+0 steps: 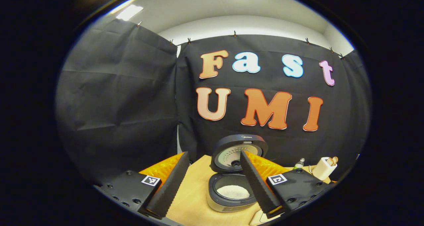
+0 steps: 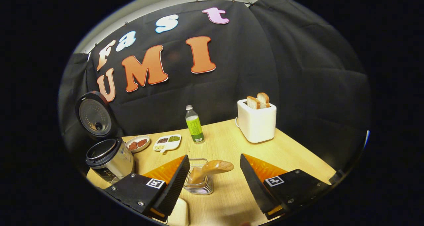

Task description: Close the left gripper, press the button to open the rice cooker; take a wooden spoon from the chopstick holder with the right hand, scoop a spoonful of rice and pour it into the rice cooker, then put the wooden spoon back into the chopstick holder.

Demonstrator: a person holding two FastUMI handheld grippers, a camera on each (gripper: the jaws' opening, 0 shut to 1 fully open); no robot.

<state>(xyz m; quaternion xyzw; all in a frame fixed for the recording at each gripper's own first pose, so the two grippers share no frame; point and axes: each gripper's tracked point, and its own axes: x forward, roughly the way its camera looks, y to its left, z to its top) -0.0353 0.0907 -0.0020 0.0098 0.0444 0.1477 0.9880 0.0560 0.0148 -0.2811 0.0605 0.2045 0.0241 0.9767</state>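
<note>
The rice cooker stands open on the wooden table, its round lid raised and white rice lying in the inner pot. My left gripper hangs open just in front of and above it, holding nothing. In the right gripper view, a wire chopstick holder sits close by with the wooden spoon in it, the spoon's top leaning right. My right gripper is open, its fingers on either side of the spoon and apart from it. The open cooker shows at far left.
A white toaster with two bread slices stands at the back right, a green-labelled bottle in the middle. A small plate and a divided dish lie beside the cooker. A white object sits at the near edge.
</note>
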